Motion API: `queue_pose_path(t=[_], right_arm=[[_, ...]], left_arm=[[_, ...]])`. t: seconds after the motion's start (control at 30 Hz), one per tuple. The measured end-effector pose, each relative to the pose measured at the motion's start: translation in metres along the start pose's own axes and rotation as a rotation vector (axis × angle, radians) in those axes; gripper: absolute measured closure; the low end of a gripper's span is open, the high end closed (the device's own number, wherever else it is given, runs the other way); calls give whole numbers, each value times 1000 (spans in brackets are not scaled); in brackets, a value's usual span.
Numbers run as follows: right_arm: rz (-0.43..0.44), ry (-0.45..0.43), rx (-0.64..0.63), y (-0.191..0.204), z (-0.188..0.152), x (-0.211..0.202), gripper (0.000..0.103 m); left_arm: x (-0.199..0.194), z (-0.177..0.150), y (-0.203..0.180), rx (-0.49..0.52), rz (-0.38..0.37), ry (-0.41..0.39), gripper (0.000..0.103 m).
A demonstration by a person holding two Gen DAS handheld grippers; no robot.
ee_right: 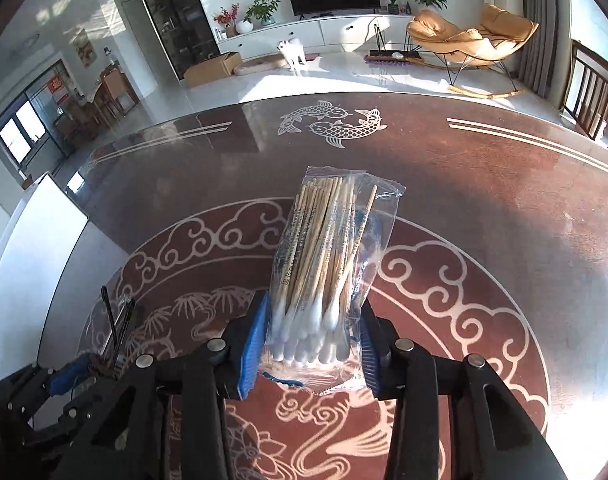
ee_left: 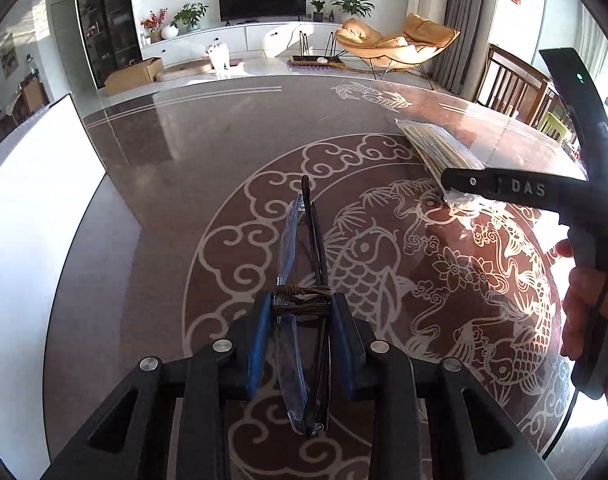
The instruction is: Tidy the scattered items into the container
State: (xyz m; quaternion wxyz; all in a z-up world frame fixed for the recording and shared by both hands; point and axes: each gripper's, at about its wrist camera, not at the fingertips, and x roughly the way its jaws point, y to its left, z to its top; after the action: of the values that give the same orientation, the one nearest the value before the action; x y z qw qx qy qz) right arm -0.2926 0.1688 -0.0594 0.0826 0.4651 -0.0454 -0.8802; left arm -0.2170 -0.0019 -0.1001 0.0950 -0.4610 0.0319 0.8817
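Note:
My left gripper (ee_left: 302, 306) is shut on a pair of folded black-framed glasses (ee_left: 304, 264) with a brown cord wound around them, held above the table. My right gripper (ee_right: 310, 336) is shut on a clear plastic bag of wooden cotton swabs (ee_right: 328, 248), held above the table. The bag (ee_left: 436, 146) and the right gripper (ee_left: 452, 190) also show at the right of the left wrist view. The left gripper with the glasses (ee_right: 112, 328) shows at the lower left of the right wrist view. A white container wall (ee_left: 32, 208) stands at the left (ee_right: 44, 240).
The table is a dark red-brown glass top (ee_left: 224, 152) with white fish and cloud patterns. Wooden chairs (ee_left: 512, 84) stand at its right side. Beyond the far edge lie a living room floor, a rocking chair (ee_right: 472, 36) and a white cat (ee_right: 292, 52).

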Motion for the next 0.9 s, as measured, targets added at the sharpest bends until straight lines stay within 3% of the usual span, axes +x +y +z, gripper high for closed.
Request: queue_pose_path(t=[0.2,0.33,0.4,0.47,0.5,0.53,0.57,0.6,0.67,0.9], right_arm=[[55,8,-122,-11,-117,-82,61],[-14,-41,-118,-22,-178,-125,58],[-40,-55,-88,-29,-188,-130,51],[-44,-60,-64,-31,-187,-129,47],[-58,-62,-64,-31,-187,-128,46],[-73,-64,-70,-29,-187,-127,43],[-91,-62,-81,-26,-187,-126,42],[-111,-57,-94,-22,-188,-124,40],[-130,-54,-100,-20,-187,-122,38],[-126,-51,-92,-27,-180,-120,36]], left_arm=[[-29,-40,-2,-29,-104,1,74],[-43,-64,-5,-56,-122,-25,74],[-42,-64,-10,-57,-99,-37,71],[-40,-62,-16,-42,-93,-30,61],[-39,-60,-22,-24,-96,-20,46],[-37,-59,-27,-4,-85,-3,22],[-33,-60,-33,15,-61,16,11],[-31,-63,-39,35,-37,19,6],[-31,-67,-46,65,0,16,6],[-25,-61,-40,25,23,26,0]])
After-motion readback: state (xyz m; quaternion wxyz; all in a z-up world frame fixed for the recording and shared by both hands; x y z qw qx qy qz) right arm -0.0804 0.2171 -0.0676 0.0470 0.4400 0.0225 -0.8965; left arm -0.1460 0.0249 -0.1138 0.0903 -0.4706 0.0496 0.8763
